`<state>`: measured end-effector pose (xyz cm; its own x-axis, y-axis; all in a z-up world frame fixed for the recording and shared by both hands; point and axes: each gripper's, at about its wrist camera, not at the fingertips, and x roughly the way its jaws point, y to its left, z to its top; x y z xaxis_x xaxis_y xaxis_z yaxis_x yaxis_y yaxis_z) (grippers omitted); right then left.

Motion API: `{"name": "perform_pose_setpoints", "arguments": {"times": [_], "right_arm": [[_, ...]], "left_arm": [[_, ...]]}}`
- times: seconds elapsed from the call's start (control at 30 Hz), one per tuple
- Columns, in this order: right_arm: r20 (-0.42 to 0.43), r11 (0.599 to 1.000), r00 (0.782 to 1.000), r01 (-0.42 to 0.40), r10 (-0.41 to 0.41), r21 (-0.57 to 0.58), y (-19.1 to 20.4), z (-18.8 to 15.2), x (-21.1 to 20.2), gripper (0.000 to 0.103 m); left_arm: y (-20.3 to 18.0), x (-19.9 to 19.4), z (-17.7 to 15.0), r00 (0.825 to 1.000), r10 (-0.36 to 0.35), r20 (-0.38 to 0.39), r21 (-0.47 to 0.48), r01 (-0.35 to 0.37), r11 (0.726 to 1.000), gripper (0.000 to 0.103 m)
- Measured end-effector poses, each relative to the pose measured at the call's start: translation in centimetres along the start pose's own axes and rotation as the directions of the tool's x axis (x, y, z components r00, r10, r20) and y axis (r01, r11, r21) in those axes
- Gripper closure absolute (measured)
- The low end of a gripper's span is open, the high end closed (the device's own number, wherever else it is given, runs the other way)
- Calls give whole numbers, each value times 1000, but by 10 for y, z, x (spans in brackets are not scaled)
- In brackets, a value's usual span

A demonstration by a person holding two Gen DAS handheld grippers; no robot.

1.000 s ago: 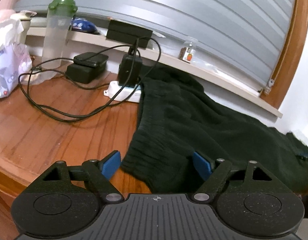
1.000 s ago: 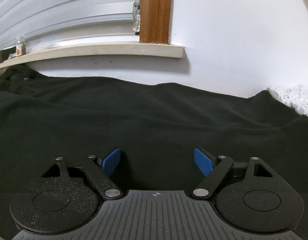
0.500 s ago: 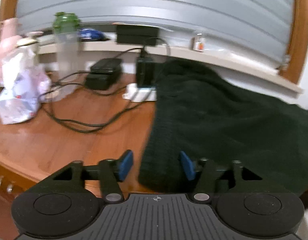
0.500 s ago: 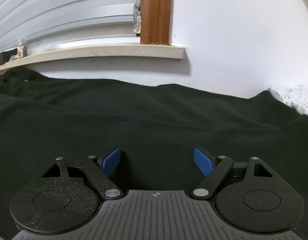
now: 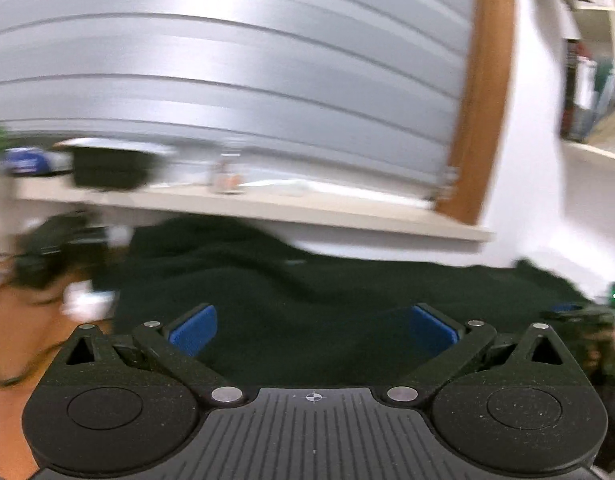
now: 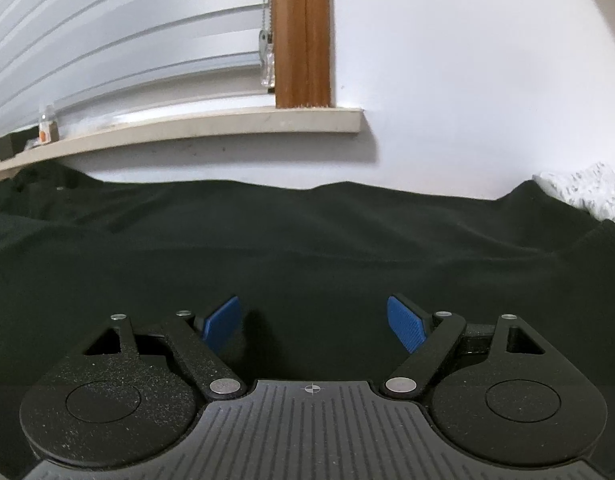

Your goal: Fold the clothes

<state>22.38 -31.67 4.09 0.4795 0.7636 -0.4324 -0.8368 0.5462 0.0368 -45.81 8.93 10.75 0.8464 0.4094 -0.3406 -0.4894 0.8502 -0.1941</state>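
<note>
Folding looks barely begun to me. Nearest, my left gripper has just been opening and now gapes wide over the garment, gripping nothing. My right gripper hangs released above the same dark cloth, nothing between its pads. Farther off, the garment lies spread flat across the table up to the sill, and I see no fold.
</note>
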Motion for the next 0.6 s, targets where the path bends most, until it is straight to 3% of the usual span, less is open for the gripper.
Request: {"name": "perform_pose_setpoints", "arguments": {"times": [0.1, 0.33, 0.6], "right_arm": [[0, 1000, 1000, -11, 11, 1, -1, 0, 0, 23], [6, 1000, 1000, -16, 16, 3, -1, 0, 0, 23], [6, 1000, 1000, -23, 23, -3, 0, 1, 1, 23]], "left_arm": [[-22, 42, 1, 997, -70, -27, 24, 71, 997, 0], [-62, 145, -9, 975, -143, -171, 74, 157, 985, 0], [-92, 193, -33, 959, -148, -244, 193, 197, 961, 0]]}}
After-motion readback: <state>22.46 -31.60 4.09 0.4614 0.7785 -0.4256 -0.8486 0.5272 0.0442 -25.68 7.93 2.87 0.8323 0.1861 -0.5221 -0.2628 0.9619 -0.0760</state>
